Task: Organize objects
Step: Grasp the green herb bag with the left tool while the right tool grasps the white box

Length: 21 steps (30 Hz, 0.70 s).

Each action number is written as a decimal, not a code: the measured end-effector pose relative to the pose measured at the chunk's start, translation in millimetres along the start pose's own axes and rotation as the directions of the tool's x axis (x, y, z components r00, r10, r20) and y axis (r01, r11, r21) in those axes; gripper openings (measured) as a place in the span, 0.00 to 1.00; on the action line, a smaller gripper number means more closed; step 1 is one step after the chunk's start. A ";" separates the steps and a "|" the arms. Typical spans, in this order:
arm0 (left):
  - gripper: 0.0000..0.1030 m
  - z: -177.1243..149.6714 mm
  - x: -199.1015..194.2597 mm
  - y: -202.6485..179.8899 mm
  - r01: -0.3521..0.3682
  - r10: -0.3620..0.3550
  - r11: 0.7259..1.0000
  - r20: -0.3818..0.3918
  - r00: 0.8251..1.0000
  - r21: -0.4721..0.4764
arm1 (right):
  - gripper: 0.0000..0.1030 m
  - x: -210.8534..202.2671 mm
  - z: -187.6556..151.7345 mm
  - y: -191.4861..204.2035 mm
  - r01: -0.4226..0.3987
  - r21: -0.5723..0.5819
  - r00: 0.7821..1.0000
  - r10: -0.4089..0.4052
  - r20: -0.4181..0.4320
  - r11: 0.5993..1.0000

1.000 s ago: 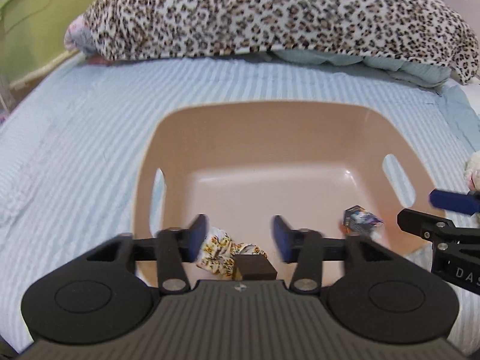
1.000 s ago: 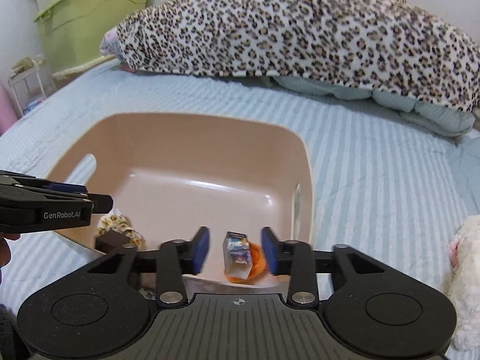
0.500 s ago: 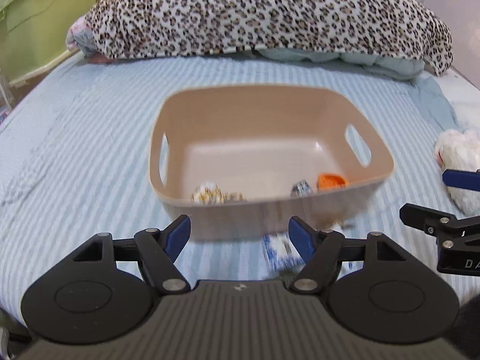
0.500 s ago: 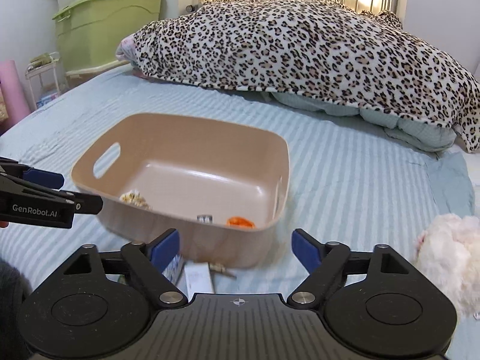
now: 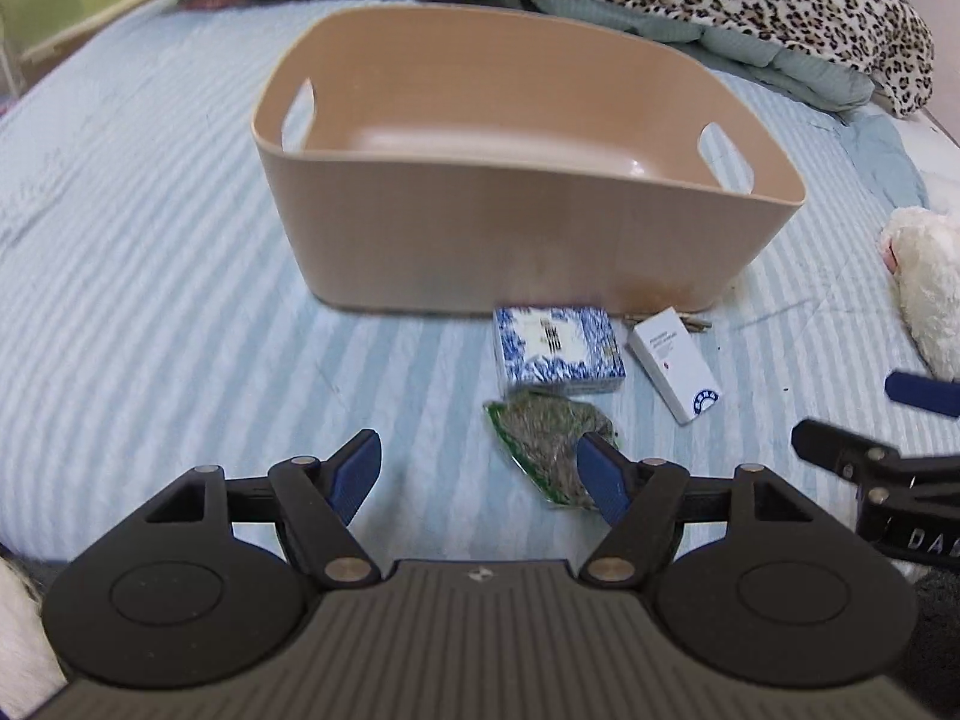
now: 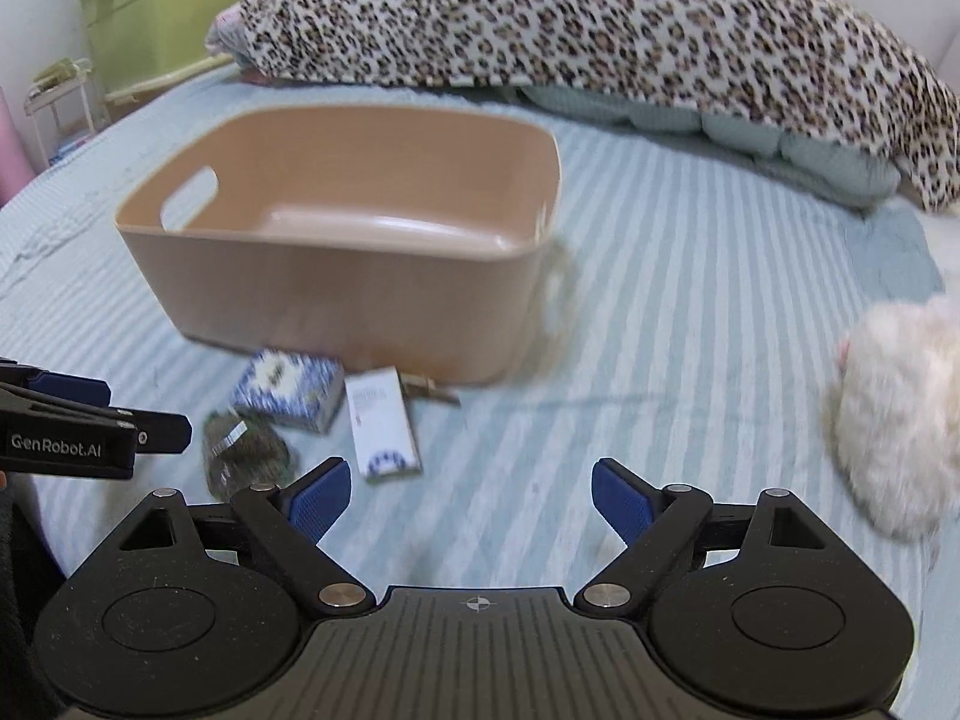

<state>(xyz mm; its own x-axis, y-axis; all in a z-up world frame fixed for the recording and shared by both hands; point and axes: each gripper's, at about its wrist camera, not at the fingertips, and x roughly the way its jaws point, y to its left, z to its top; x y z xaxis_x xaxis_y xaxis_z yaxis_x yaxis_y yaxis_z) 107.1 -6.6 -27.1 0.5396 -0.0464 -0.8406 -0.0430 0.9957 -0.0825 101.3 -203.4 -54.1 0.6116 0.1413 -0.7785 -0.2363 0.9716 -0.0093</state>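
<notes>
**Left wrist view: both grippers spread above the bed**

Left gripper [image 5: 483, 471] and right gripper [image 6: 470, 497] hang with jaws apart, grasping nothing. On the striped bedspread [image 5: 150, 276], a blue-patterned box [image 5: 555, 357], a white box [image 5: 675, 363] and a green packet [image 5: 549, 450] lie just before the tan bin [image 5: 510, 240].

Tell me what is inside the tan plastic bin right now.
Only bare floor at the far end of the tan plastic bin shows. Its near wall hides the near floor, so contents there cannot be seen.
</notes>
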 end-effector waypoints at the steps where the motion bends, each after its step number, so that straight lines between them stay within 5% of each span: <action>1: 0.71 -1.3 3.1 0.1 0.008 -0.008 1.000 -0.005 1.000 -0.010 | 0.86 3.5 -3.4 -1.1 0.001 0.005 1.000 -0.001 -0.010 1.000; 14: 0.70 -2.8 47.5 -6.1 0.057 -0.064 0.994 -0.067 0.996 -0.094 | 0.86 35.4 -10.3 -4.3 -0.007 0.013 0.999 0.007 -0.041 1.000; 21: 0.53 -0.5 50.2 3.9 0.068 -0.076 0.993 -0.078 0.994 -0.093 | 0.86 56.5 -2.1 3.5 -0.035 0.010 0.998 0.036 -0.057 0.999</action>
<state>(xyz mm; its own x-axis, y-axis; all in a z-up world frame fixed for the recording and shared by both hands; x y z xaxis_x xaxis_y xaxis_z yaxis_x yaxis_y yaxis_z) 133.5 -5.1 -69.9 0.4741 -0.1276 -0.8712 -0.0841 0.9784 -0.1890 133.5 -192.5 -99.3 0.5590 0.1651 -0.8126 -0.2502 0.9679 0.0245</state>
